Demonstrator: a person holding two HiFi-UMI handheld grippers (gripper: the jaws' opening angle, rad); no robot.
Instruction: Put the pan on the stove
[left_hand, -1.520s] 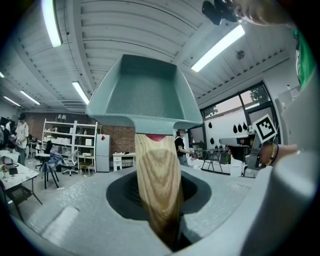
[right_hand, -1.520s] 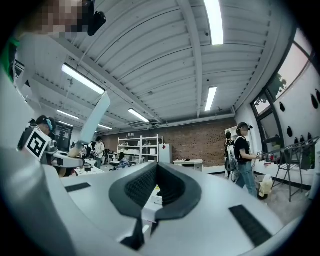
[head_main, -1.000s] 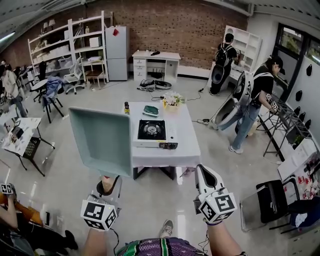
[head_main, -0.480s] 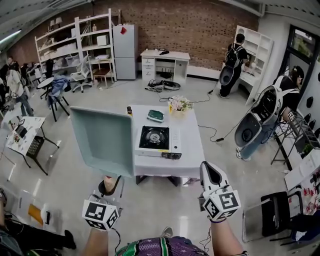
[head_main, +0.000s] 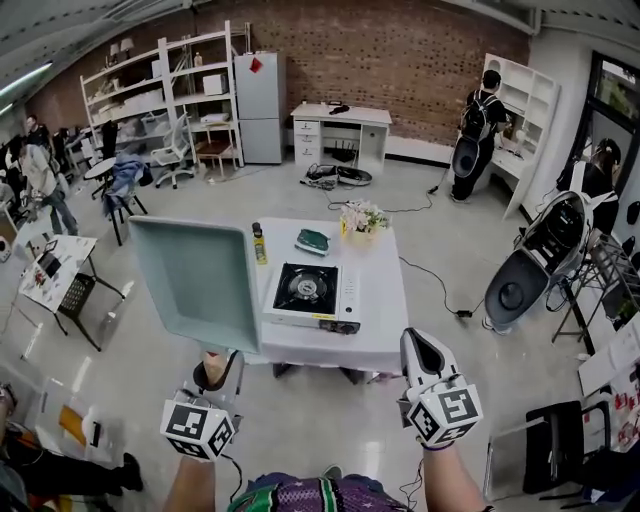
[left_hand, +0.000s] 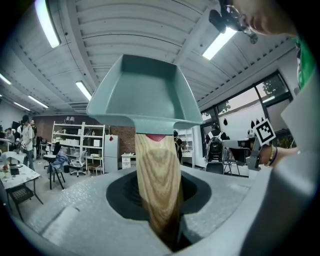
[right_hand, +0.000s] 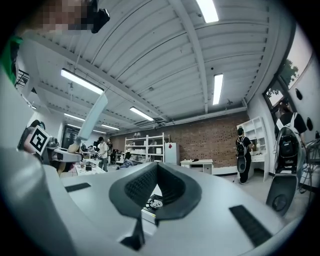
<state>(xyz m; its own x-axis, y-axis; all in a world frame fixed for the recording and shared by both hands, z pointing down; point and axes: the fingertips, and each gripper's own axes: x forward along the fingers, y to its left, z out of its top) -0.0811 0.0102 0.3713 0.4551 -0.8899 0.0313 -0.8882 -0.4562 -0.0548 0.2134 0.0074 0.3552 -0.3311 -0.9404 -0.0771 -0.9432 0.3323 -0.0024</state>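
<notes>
A square teal pan (head_main: 195, 280) stands on edge in the air left of the white table (head_main: 378, 300), its wooden handle (head_main: 214, 367) pointing down. My left gripper (head_main: 218, 372) is shut on that handle; in the left gripper view the pan (left_hand: 142, 95) rises above the gripped handle (left_hand: 157, 185). The portable gas stove (head_main: 305, 293) sits on the table with its black burner bare. My right gripper (head_main: 420, 350) hangs to the right, in front of the table, shut and empty. Past the right gripper (right_hand: 156, 167), its own view shows the stove (right_hand: 152, 203) and the pan's edge (right_hand: 92, 120).
On the table behind the stove are a spray can (head_main: 259, 243), a green object (head_main: 312, 241) and a flower pot (head_main: 362, 215). A small desk (head_main: 50, 265) and chair stand at left, a black chair (head_main: 540, 445) at lower right. People stand at the far walls.
The table and stove have drawn a little nearer in the head view. The pan stays upright in the left gripper. The person at right has shifted farther right.
</notes>
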